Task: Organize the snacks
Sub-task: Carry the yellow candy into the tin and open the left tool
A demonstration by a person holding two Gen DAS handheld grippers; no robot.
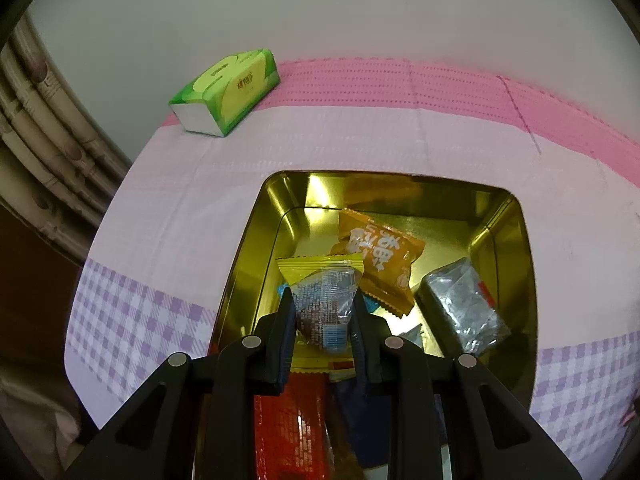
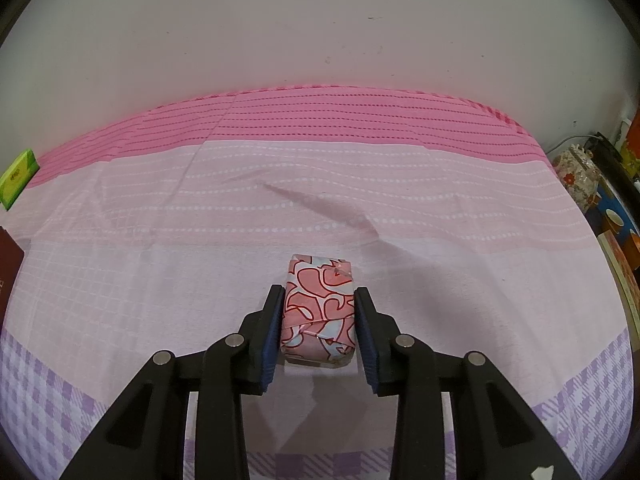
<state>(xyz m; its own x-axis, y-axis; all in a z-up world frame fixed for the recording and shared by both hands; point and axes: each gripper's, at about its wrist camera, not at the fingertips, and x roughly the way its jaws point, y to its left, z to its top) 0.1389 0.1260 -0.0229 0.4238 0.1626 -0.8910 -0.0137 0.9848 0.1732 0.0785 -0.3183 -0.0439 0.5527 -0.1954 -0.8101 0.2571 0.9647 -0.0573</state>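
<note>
Left gripper (image 1: pixel 324 312): jaws clamped on yellow-edged clear snack packet (image 1: pixel 322 300), held over open gold tin (image 1: pixel 248 248). Packet light, crinkly, slippery film; grip across middle judged best. Beyond in tin: orange packet (image 1: pixel 380 260), silver packet (image 1: pixel 460 304).

Right gripper (image 2: pixel 318 320): jaws close about pink patterned wrapped block (image 2: pixel 320 312) on tablecloth (image 2: pixel 160 240); slight gap at right pad, grip loose at best. Block appears firm, boxy; long flat sides suit pads. Far left: green tissue pack (image 2: pixel 18 178).
</note>
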